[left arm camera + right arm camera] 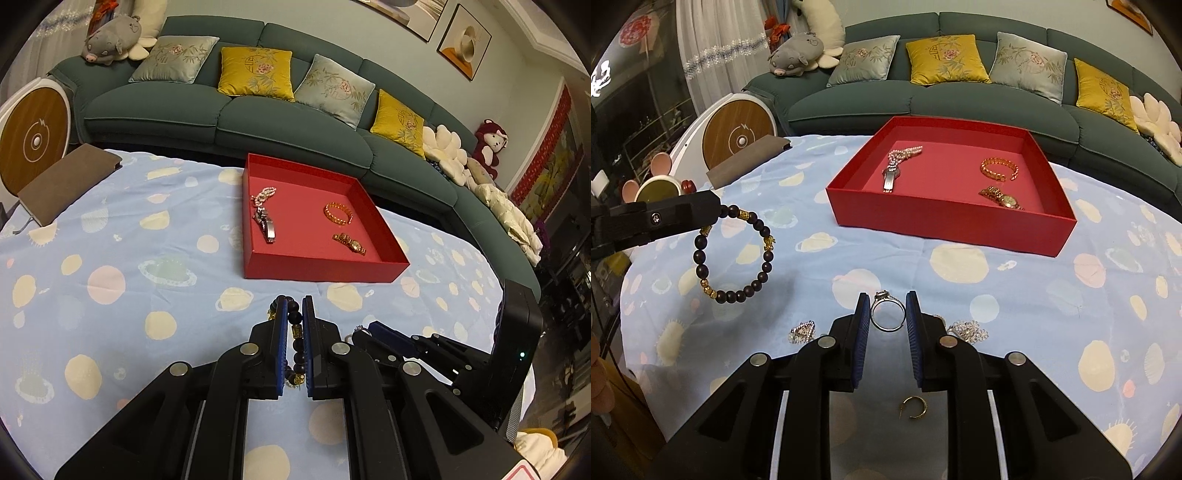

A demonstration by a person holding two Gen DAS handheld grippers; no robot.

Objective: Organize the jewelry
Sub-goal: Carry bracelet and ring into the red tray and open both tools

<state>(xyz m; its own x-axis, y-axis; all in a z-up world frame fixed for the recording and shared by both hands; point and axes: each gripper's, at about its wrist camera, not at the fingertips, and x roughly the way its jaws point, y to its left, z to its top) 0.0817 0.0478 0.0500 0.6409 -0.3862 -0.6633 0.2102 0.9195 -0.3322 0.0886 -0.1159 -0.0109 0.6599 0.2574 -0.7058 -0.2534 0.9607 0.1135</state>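
My left gripper (294, 306) is shut on a dark bead bracelet (297, 347) with gold charms and holds it above the cloth; the bracelet hangs as a ring in the right wrist view (737, 254). My right gripper (887, 310) is shut on a silver ring (887, 314) with a stone, just above the cloth. The red tray (945, 218) lies ahead and holds a pearl strand with a silver watch (892, 173), a gold bracelet (999, 169) and a gold watch (1003, 199). The tray also shows in the left wrist view (317, 267).
On the blue spotted cloth (1034, 295) lie a triangular silver piece (803, 331), a flower-shaped silver piece (969, 329) and a gold hoop earring (914, 407). A brown notebook (68, 181) lies at the far left. A green sofa (221, 114) stands behind the table.
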